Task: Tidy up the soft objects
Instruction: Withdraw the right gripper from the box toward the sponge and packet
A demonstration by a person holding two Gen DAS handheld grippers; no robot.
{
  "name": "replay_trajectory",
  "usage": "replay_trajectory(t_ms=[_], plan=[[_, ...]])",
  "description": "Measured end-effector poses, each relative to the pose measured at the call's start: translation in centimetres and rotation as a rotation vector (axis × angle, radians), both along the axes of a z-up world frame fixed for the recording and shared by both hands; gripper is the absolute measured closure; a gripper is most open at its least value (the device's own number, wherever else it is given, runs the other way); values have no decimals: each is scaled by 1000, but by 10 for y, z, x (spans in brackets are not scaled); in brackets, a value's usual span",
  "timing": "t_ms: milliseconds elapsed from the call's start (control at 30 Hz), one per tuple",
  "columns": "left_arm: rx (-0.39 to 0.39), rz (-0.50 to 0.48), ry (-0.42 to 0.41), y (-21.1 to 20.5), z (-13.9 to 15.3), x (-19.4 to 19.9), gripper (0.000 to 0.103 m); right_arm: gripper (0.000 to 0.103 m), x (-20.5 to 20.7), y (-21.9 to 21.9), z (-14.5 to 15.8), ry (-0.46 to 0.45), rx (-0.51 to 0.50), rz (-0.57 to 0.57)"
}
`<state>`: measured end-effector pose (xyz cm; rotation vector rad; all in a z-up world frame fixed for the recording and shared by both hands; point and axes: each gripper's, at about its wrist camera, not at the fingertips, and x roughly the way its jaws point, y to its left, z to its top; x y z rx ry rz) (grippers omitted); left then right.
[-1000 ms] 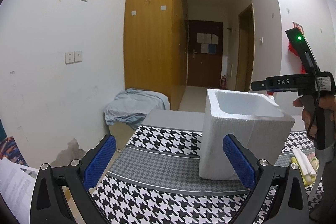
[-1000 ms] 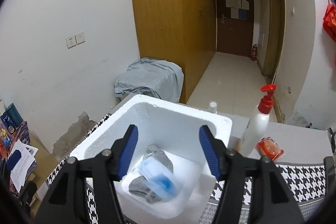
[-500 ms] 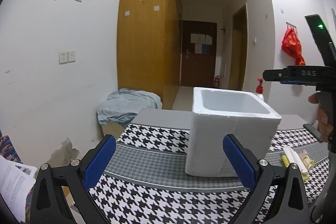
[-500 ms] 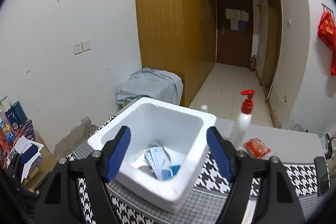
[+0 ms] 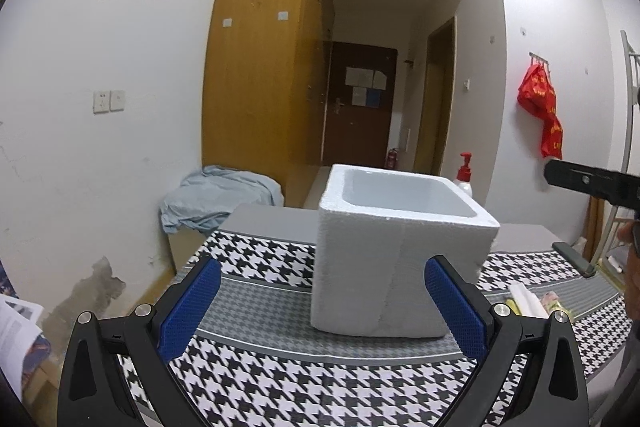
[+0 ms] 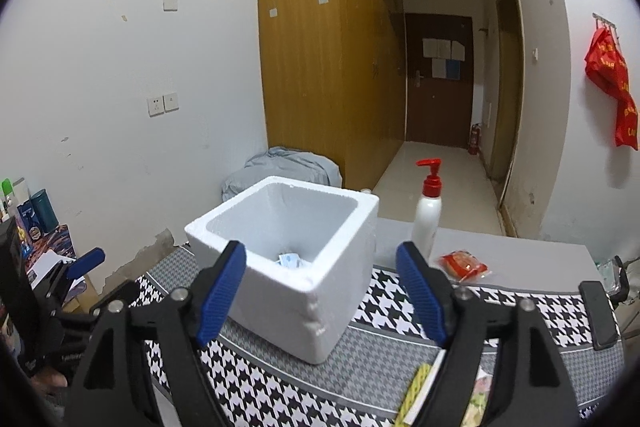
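- Houndstooth cloth [image 5: 256,259] covers the table; white walls, wooden wardrobe [image 6: 320,67] and a dark door [image 6: 438,79] behind.
- Foam box [image 6: 332,287]: just ahead of the right gripper [image 6: 320,291], beyond its blue pads, open top up; a small packet [image 6: 291,259] lies inside.
- Right gripper: jaws opening, nothing between them.
- Left gripper [image 5: 320,307]: jaws spread wide, empty; the box stands ahead, toward its right pad.
- Pump bottle [image 6: 427,211]: upright, beyond the right gripper's right pad, beside the box.
- Red packet [image 6: 463,263]: on the table right of the bottle.
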<state>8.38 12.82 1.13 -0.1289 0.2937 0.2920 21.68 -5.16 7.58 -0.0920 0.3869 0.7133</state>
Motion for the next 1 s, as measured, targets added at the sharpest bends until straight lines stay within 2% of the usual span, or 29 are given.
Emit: replay_trajectory(t_ms=[267,567,1000], plan=[[6,-63,13,-16,-4,5,1,16,-16,-23,-19,-24,-2,-58],[6,-136,-22,-30,-6,4,1,16,-25,-42,-41,-23,-28,-128],[-5,-262,3,-59,-14,28,1,16,-10,-66,-70,67,-42,-189]])
